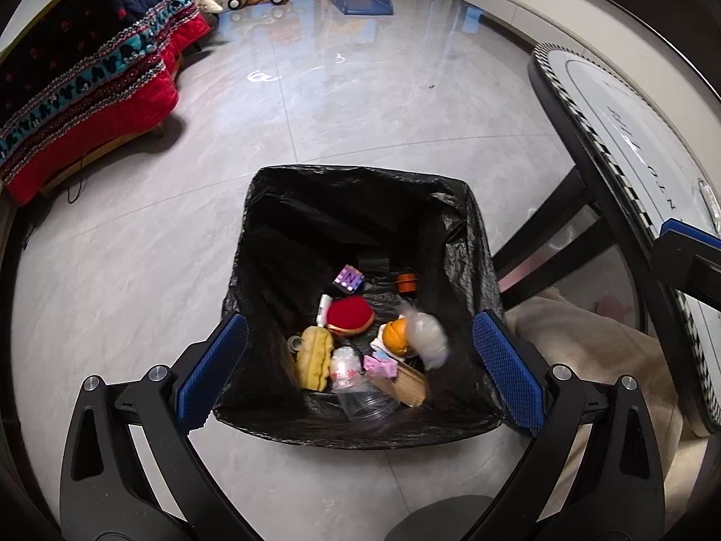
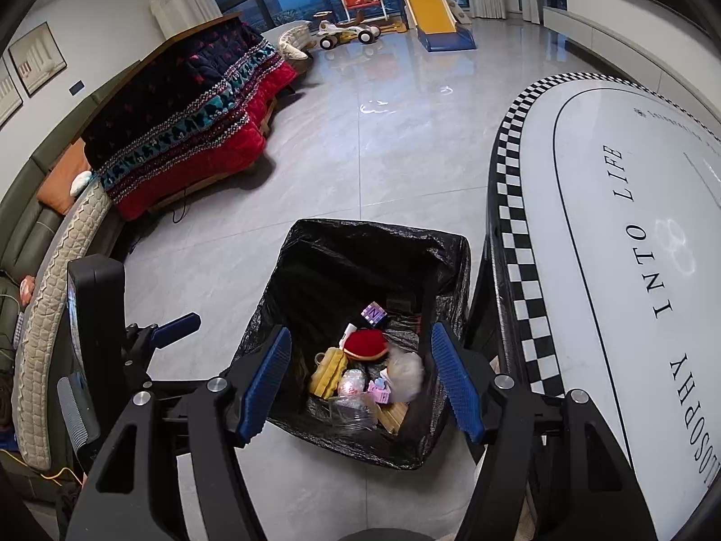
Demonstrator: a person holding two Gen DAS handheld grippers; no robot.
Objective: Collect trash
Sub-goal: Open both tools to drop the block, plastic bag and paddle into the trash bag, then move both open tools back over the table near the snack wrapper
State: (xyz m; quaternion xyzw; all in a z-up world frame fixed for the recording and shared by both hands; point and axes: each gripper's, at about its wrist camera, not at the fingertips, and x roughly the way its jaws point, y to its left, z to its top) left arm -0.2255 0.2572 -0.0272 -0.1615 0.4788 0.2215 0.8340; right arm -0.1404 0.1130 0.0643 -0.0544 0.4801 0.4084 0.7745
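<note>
Left wrist view: the left gripper [image 1: 358, 360] points steeply down over the trash bin [image 1: 360, 428] in the lower middle of the frame, jaws spread wide with nothing between the blue pads [image 1: 507, 369]. The bin has a black liner and it's already got stuff in it: a purple block [image 1: 348, 277] with an "N" on it, a red round thing [image 1: 350, 313], a yellow sponge [image 1: 314, 357], and a blurry crumpled clear wrapper [image 1: 426, 333]. The table [image 1: 631, 135] sits on the right edge; its lettering is too warped to read here.

Right wrist view: the right gripper [image 2: 362, 385] also tilts down over the bin, jaws apart, empty. The same "N" block shows mid-frame. On the right, the checker-edged table reads "INTO LIFE" plus part of "…LOSOPHY". The left gripper pokes in at lower left.
</note>
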